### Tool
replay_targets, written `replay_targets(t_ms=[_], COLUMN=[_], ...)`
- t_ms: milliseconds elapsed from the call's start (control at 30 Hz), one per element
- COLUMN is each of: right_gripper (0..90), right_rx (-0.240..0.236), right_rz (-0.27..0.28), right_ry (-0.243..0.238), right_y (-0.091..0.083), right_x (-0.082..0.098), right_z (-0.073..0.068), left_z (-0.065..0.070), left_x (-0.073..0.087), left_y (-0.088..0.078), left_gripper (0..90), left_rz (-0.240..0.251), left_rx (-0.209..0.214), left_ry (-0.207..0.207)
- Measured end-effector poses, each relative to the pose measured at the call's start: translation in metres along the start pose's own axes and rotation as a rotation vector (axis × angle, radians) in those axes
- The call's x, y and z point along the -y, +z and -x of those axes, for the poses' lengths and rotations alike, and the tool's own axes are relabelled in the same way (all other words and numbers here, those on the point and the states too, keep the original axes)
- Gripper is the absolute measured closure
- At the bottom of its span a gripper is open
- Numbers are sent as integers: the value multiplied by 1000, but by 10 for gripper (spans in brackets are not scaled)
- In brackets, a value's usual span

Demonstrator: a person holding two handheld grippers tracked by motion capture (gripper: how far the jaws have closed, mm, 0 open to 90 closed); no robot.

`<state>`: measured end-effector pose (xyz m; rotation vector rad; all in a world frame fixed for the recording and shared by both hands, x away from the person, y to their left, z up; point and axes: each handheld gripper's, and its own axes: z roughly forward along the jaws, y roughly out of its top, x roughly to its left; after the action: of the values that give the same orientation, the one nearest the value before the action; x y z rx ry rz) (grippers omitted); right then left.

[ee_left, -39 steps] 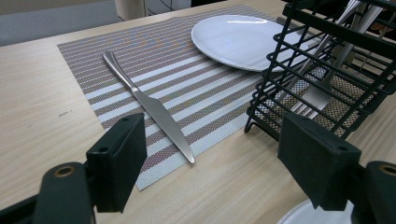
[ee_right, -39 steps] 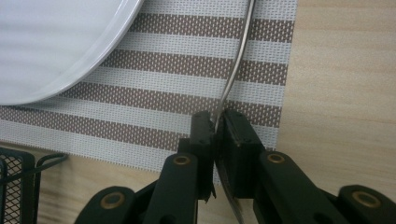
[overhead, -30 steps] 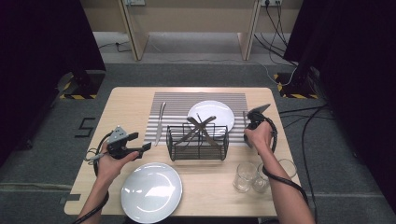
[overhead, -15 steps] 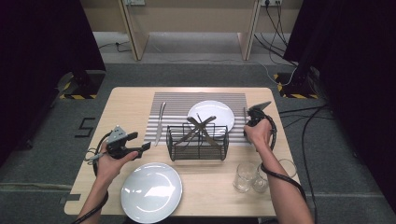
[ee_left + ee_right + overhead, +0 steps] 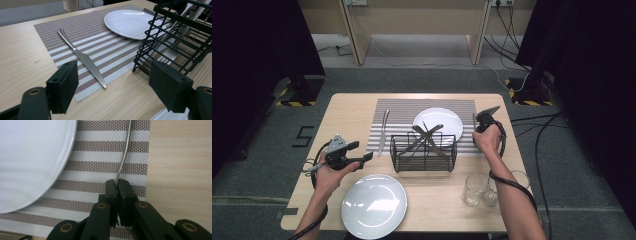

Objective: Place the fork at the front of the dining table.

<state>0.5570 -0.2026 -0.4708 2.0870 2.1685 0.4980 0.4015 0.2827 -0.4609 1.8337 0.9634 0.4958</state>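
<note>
Right tongs (image 5: 117, 185) now farther up the placemat (image 5: 100, 157), clenched on a utensil handle (image 5: 124, 152); left tongs (image 5: 112, 85) released

I can read one sign, a black "5" (image 5: 303, 136) marked, it seems, on the grey floor (image 5: 257, 165).

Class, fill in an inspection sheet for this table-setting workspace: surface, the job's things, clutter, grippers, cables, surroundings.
Surface: wooden table with a striped placemat.
Job's things: thin metal utensil clamped over the placemat's right edge, beside a white plate; knife on the placemat's left; black wire basket holding cutlery.
Clutter: second plate at the near edge; glasses near right.
Grippers: left gripper open, empty; right gripper shut on the utensil.
Cables: gripper cable looped along the right forearm; more on the floor.
Surroundings: grey floor, dark curtains.
</note>
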Motion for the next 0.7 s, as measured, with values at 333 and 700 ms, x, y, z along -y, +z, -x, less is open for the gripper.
replay_targets(t_ms=[333, 700], right_gripper=[836, 876], right_rx=[-3, 28], right_rz=[40, 53], right_ry=[-16, -39], right_y=[-7, -8], right_x=[0, 2], right_z=[-1, -5], left_z=[1, 0], left_x=[0, 0], left_y=[0, 0], left_gripper=[234, 234], left_rz=[0, 0], left_rx=[1, 0], left_ry=[1, 1])
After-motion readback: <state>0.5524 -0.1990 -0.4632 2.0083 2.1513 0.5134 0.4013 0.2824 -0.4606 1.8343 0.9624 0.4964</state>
